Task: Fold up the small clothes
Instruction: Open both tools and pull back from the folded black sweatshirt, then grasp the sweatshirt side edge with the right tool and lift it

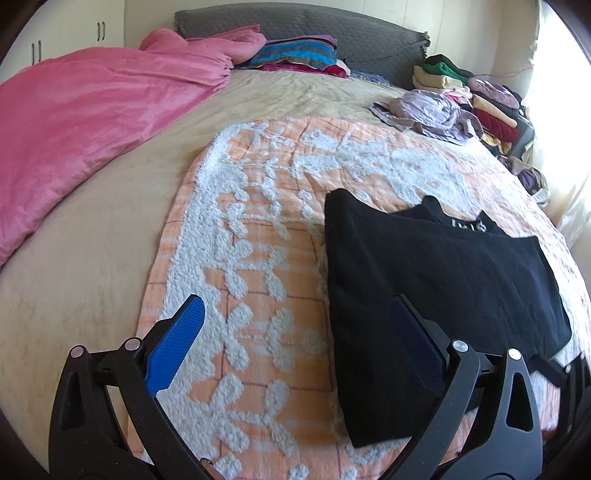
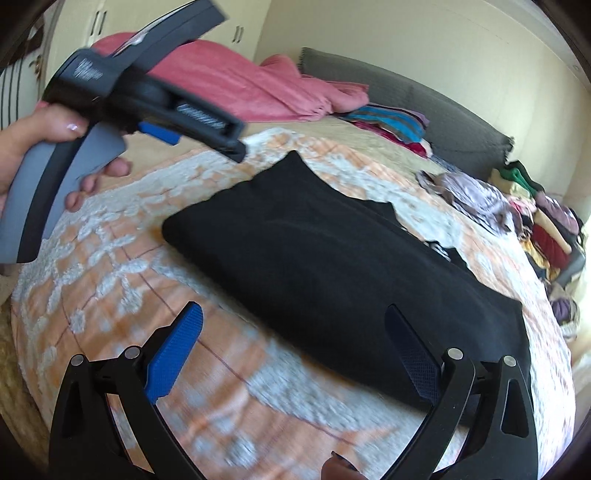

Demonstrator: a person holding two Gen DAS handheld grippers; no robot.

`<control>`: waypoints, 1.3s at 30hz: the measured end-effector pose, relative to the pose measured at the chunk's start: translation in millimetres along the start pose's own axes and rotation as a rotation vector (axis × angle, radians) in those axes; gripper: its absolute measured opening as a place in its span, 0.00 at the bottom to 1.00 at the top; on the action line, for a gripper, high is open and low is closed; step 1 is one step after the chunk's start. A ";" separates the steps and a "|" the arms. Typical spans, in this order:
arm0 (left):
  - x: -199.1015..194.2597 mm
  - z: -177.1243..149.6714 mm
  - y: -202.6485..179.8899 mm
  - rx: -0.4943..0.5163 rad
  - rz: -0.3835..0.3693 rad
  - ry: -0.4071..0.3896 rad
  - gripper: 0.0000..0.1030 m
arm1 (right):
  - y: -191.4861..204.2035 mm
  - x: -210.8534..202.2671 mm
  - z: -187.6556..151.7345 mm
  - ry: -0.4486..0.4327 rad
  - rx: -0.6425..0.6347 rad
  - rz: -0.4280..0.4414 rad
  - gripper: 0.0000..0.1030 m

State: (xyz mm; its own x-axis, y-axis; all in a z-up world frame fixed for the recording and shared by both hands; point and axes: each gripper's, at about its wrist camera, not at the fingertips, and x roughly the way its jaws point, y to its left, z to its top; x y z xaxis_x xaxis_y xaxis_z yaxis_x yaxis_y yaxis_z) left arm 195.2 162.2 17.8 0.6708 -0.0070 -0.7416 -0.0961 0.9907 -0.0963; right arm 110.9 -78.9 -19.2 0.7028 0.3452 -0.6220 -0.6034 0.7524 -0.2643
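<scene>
A black garment (image 1: 436,291) lies folded flat on an orange and white patterned blanket (image 1: 258,229) on the bed. It also shows in the right wrist view (image 2: 332,266). My left gripper (image 1: 295,306) is open and empty, just above the garment's near left edge. My right gripper (image 2: 295,314) is open and empty, above the garment's near edge. The left gripper's body, held in a hand, shows at the upper left of the right wrist view; its fingertips are hidden there.
A pink duvet (image 1: 81,122) lies heaped at the left. Striped pillows (image 1: 295,53) sit by the grey headboard (image 1: 332,29). A lilac garment (image 1: 424,110) and piles of clothes (image 1: 491,107) lie at the bed's right edge.
</scene>
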 end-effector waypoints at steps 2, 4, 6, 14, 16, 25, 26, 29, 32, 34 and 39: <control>4.0 4.7 2.3 -0.008 0.008 0.001 0.91 | 7.5 5.4 5.3 0.002 -0.022 0.006 0.95; 6.8 8.5 2.4 -0.010 0.006 0.002 0.91 | 13.9 11.7 10.4 0.008 -0.045 0.006 0.95; 10.2 13.3 2.3 -0.014 0.007 0.000 0.91 | 18.9 18.3 14.6 0.013 -0.061 0.008 0.95; 28.5 30.1 -5.3 0.002 0.006 0.006 0.91 | 32.1 42.0 26.0 0.048 -0.128 -0.033 0.95; 35.7 31.6 -5.3 -0.004 0.004 0.020 0.91 | 34.7 51.2 27.5 0.065 -0.149 -0.057 0.95; 61.2 33.5 -0.2 -0.058 -0.022 0.085 0.91 | 38.5 71.6 35.7 0.064 -0.194 -0.085 0.95; 62.3 33.7 -0.6 -0.061 -0.025 0.087 0.91 | 38.0 72.7 36.7 0.061 -0.195 -0.086 0.95; 63.7 34.6 -2.5 -0.056 -0.025 0.086 0.91 | 35.1 72.7 39.5 0.033 -0.197 -0.110 0.94; 65.5 35.3 -2.2 -0.064 -0.031 0.092 0.91 | 31.0 65.4 40.3 -0.022 -0.196 -0.138 0.84; 65.9 35.8 -2.4 -0.063 -0.032 0.095 0.91 | 27.7 59.9 40.2 -0.046 -0.183 -0.121 0.71; 70.3 36.6 -5.1 -0.072 -0.049 0.107 0.91 | 18.2 44.0 37.9 -0.107 -0.139 -0.055 0.11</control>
State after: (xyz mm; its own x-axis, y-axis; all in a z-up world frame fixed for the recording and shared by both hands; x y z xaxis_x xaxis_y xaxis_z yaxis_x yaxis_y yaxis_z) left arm 269.7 161.7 -9.5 0.5940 -0.0732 -0.8011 -0.1202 0.9766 -0.1784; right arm 145.1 -28.7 -23.4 0.7677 0.3691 -0.5239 -0.6041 0.6896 -0.3994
